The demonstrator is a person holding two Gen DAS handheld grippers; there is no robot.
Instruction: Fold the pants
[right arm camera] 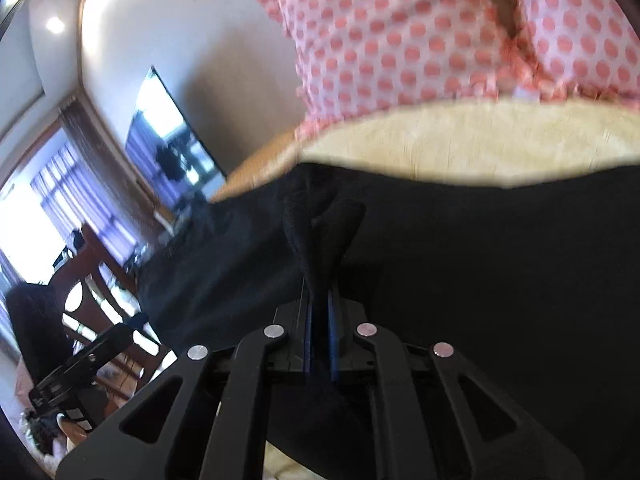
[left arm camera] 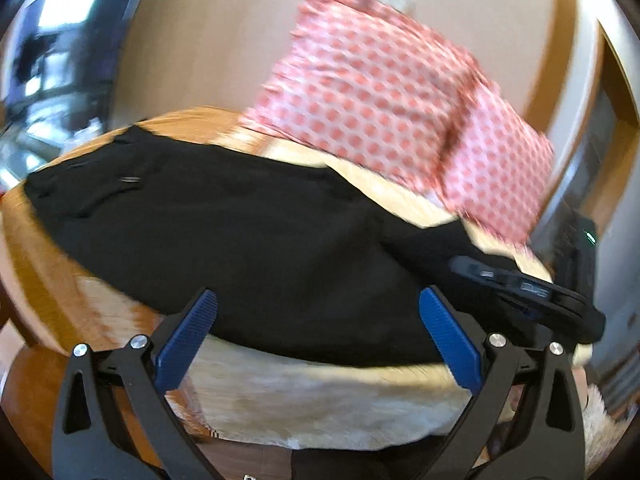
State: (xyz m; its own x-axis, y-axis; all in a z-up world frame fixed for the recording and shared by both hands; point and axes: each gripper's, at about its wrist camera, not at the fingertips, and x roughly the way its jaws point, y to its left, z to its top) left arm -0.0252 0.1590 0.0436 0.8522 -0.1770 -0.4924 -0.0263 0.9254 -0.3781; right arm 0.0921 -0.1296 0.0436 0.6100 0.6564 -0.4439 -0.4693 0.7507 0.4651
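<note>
The black fabric pants [left arm camera: 224, 220] lay spread across a cream fuzzy cushion [left arm camera: 320, 408] on an orange wooden seat [left arm camera: 36, 248], in front of a pink polka-dot pillow [left arm camera: 384, 92] propped behind them. The left tool [left arm camera: 318, 322] hovered over the near edge of the pants with its blue ribbed pads [left arm camera: 186, 340] spread wide, holding nothing. The right tool [right arm camera: 319, 320] was closed tight, its blue pads pinching a bunched fold of the black pants [right arm camera: 480, 280], which rose out from between them. Both views were blurred.
</note>
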